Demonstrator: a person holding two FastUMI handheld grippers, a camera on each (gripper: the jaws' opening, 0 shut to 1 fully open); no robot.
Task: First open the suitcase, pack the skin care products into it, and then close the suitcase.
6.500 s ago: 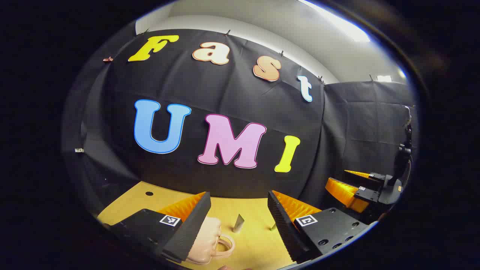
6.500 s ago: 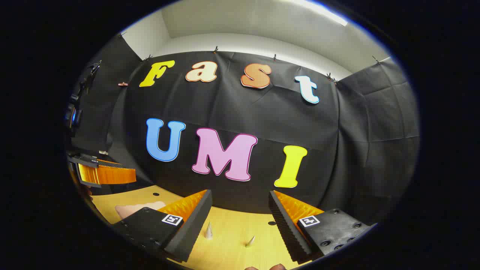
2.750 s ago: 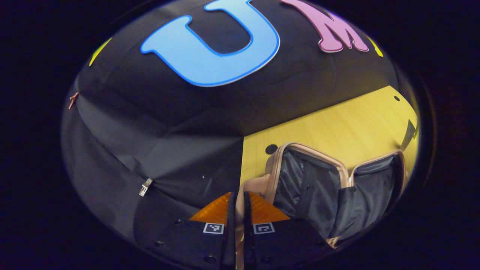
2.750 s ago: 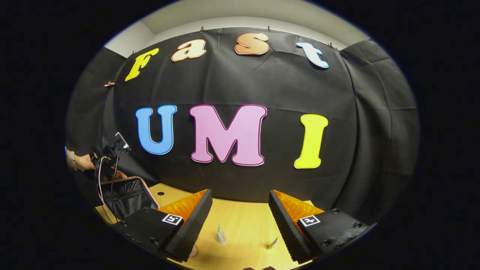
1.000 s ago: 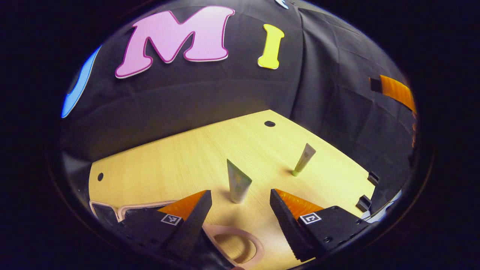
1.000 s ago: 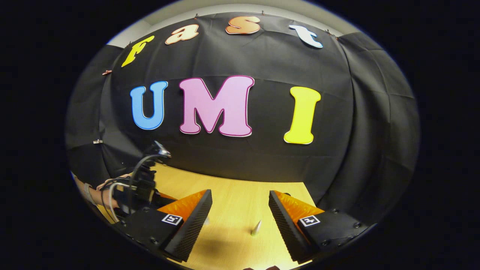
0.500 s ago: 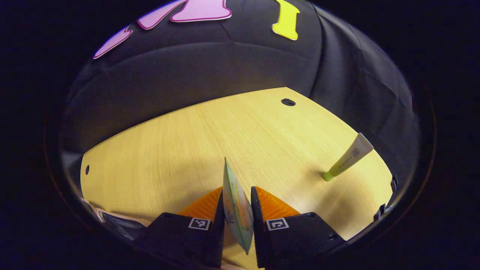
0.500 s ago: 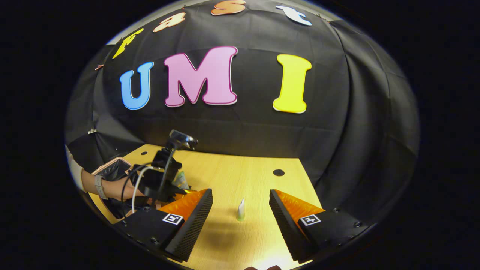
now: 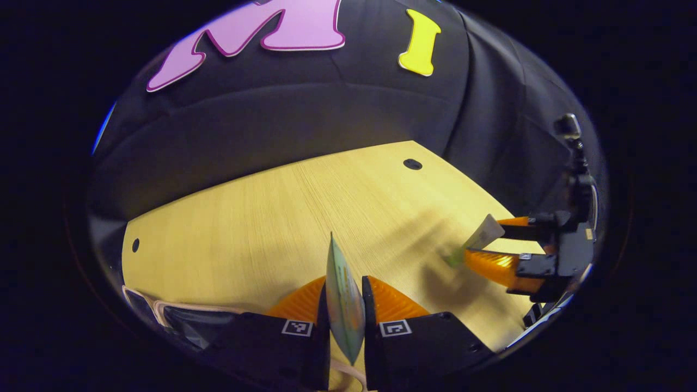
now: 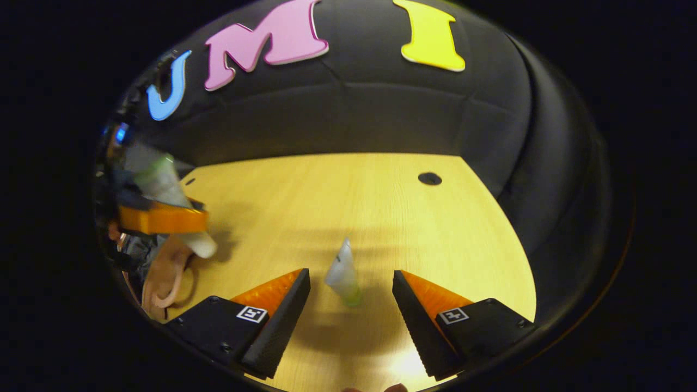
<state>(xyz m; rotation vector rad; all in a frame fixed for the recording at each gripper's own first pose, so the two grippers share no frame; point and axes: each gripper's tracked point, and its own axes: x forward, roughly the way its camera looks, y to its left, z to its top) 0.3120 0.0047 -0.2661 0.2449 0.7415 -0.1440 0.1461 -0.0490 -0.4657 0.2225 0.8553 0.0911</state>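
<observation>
We have the wooden surface (image 9: 261, 218) stretching ahead, and at its near left corner the open suitcase (image 9: 179, 318), its dark lining showing inside the pink rim. That part of the task looks done, so we are into the packing.

Our left hand-held gripper (image 9: 345, 310) is now clamped on the first skin care tube (image 9: 343, 296). A second ago that tube stood on the surface between parted fingers; now both fingers press its flat sides and it appears lifted, as the right gripper view also suggests. We judge it ready to be carried left and lowered into the suitcase.

Our right hand-held gripper (image 10: 351, 305) has dropped toward the second, green-capped tube (image 10: 343, 275), which half a second ago stood farther off. Its fingers stand apart on either side of the tube and not yet touching it, so closing on it seems the next move.
</observation>
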